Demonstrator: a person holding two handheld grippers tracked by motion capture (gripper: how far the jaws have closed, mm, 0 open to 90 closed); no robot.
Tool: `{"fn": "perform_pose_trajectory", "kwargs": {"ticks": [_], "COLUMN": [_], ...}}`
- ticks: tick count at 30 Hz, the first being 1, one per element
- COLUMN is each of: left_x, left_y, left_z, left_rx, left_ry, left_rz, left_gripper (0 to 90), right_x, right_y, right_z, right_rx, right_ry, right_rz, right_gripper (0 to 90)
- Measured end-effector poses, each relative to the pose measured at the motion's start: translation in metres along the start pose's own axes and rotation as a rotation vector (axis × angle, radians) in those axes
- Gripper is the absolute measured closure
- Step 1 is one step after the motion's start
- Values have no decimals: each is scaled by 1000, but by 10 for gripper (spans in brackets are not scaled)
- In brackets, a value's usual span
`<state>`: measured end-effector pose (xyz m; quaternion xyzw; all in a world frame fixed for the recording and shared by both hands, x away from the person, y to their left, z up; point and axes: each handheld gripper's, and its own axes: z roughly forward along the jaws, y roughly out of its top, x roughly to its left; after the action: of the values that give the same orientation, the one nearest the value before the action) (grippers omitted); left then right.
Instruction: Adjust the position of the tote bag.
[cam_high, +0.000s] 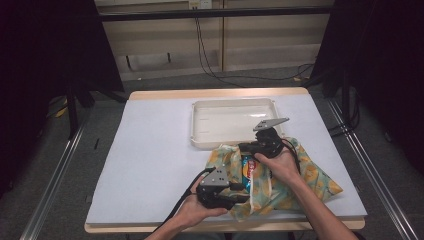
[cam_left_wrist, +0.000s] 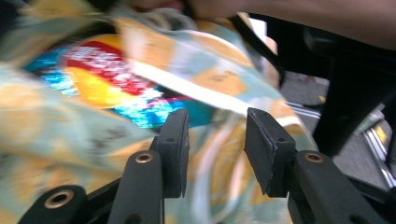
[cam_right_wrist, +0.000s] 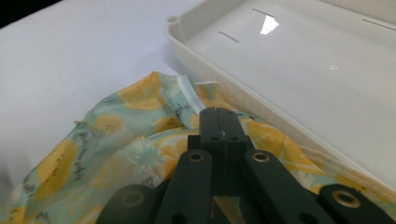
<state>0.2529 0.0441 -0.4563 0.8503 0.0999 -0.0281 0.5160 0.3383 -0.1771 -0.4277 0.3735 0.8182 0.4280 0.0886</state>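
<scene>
Plainly, a soft drawstring bag of pale green cloth printed with yellow-orange fruit (cam_high: 295, 177) lies at the lower right of the high view, on the white sheet covering the bench (cam_high: 150, 155), its upper edge touching the near rim of a shallow cream plastic tray (cam_high: 200, 125). In the bag's mouth, at the centre of the heap, a shiny snack packet in blue, yellow and red (cam_high: 246, 169) is seen, partly uncovered and still wrapped by cloth on both sides.

The right gripper (cam_high: 250, 147) is set at the bag's upper edge; in the right gripper view its jaws are clenched flat together, with the fabric rim (cam_right_wrist: 187, 91) just ahead of the tips, and it cannot be told whether a fold is pinched. The left gripper (cam_high: 240, 192) is placed at the lower left of the bag; its jaws stand partly apart over cloth in the left gripper view, and no pressing of the pads can be made out.

The work is judged to be at an early to middle stage: the bag has been opened and the packet exposed, while the packet is not yet lifted out and the tray holds nothing.

White writing on the packet's red patch (cam_left_wrist: 105, 63) is too blurred to be read.
</scene>
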Motion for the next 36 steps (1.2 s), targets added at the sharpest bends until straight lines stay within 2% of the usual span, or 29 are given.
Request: {"fn": "perform_pose_trajectory", "kwargs": {"ticks": [2,3,5,6,7,9,12,13,14,15,16,18,19,20,21,23,25,29,30,31,33,34,36], "left_x": [6,7,10,10,14,14,14,12,10,9,8,7,7,6,7,7,7,3,3,1,-3,-11,-22], "left_y": [-2,-4,-10,-10,-15,-17,-15,-14,-14,-15,-16,-17,-17,-16,-15,-14,-13,-16,-17,-18,-19,-18,-15], "left_z": [-5,-6,-6,-6,-6,-5,-3,-1,1,3,4,6,6,6,3,-1,-3,-13,-15,-17,-19,-20,-17], "left_rx": [7,25,46,46,75,74,55,53,79,81,94,106,106,108,127,120,128,146,153,156,145,133,129], "left_ry": [37,47,67,67,72,68,44,46,49,39,41,31,31,36,33,28,31,28,28,26,9,-25,-54], "left_rz": [-3,-2,-13,-13,-13,-22,-46,-36,-14,-18,2,0,0,-2,-1,-18,-11,-5,10,0,13,41,68], "left_gripper": [619,620,620,619,617,598,580,574,620,664,742,880,900,900,900,900,900,900,900,900,900,900,900], "right_x": [0,-1,-1,-2,-2,-2,-2,-2,-3,-4,-4,-5,-4,-4,-4,-3,-3,-5,-6,-6,-6,-6,-6], "right_y": [-1,-2,-4,-5,-6,-7,-8,-9,-10,-10,-11,-9,-8,-8,-3,1,2,6,8,8,7,6,7], "right_z": [-6,-8,-12,-14,-15,-18,-20,-20,-19,-16,-14,-10,-10,-10,-10,-9,-8,-6,-5,-4,-1,1,1], "right_rx": [-22,-33,-36,-28,-27,-22,-12,-10,18,28,43,59,48,48,43,57,54,46,42,44,55,65,62], "right_ry": [17,31,30,24,21,0,-2,-4,-32,-31,-26,-24,-37,-37,-12,-10,-8,-17,-14,-12,-19,-11,-11], "right_rz": [8,5,6,-4,-4,-9,-25,-26,-35,-38,-33,-32,-24,-24,-31,-46,-52,-41,-34,-29,-24,-22,-11], "right_gripper": [883,824,772,708,646,588,577,576,577,592,634,772,860,860,900,900,900,900,900,900,900,894,896]}}
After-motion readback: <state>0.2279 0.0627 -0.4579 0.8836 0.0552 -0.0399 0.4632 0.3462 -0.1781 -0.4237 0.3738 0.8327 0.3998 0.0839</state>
